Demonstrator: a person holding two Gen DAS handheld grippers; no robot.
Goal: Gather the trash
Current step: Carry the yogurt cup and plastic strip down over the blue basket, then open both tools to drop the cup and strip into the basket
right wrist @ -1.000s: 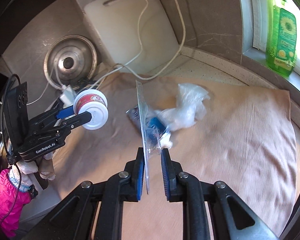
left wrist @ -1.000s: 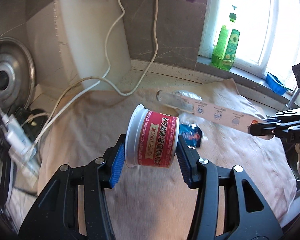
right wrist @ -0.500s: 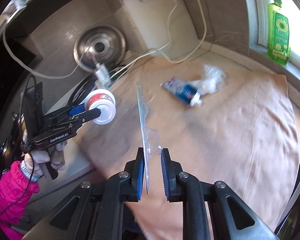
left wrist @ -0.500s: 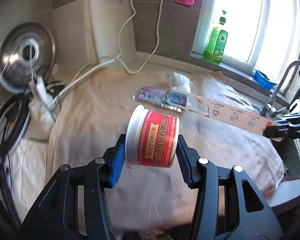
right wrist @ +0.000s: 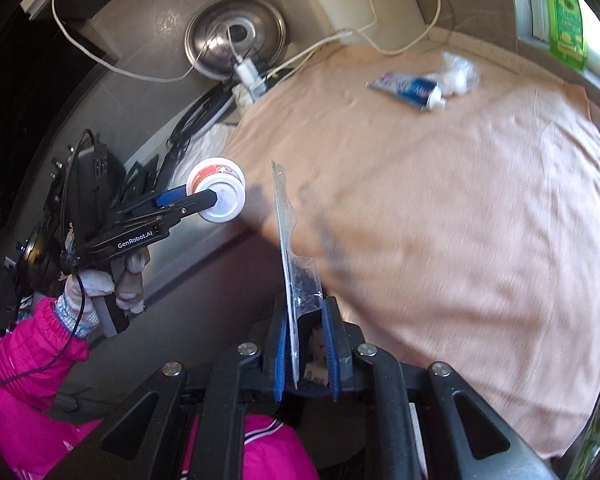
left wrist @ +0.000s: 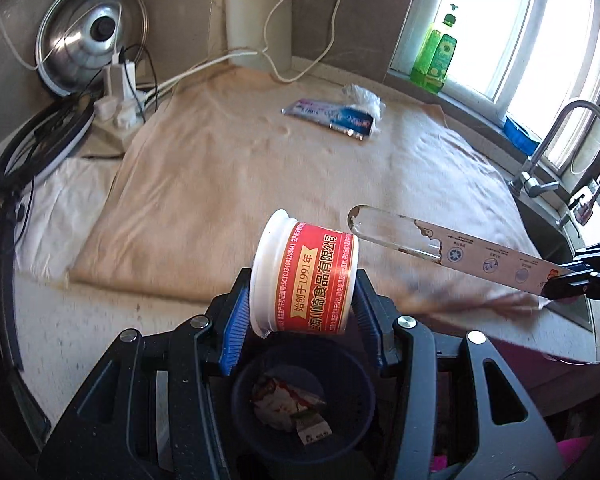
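My left gripper (left wrist: 302, 312) is shut on a red and white plastic cup (left wrist: 306, 276), held on its side above a dark round bin (left wrist: 360, 392) with paper scraps inside. The cup also shows in the right wrist view (right wrist: 218, 194). My right gripper (right wrist: 307, 354) is shut on a flat blister card package (right wrist: 292, 272), held edge-on past the counter's front edge; the package also shows in the left wrist view (left wrist: 460, 246). A toothpaste tube (left wrist: 332, 118) and a crumpled clear plastic bag (left wrist: 362, 96) lie on the beige cloth (left wrist: 228, 184) far back.
A steel pot lid (left wrist: 88, 32) and a white cutting board (left wrist: 256, 12) lean on the back wall. White cables and a charger (left wrist: 118, 80) lie at the left. A green soap bottle (left wrist: 438, 56) stands on the sill; a faucet (left wrist: 556, 148) and sink are right.
Both grippers pulled back from the cloth toward the counter's front edge with their loads. The bin has come into view under my left gripper. The tube and bag stay put.
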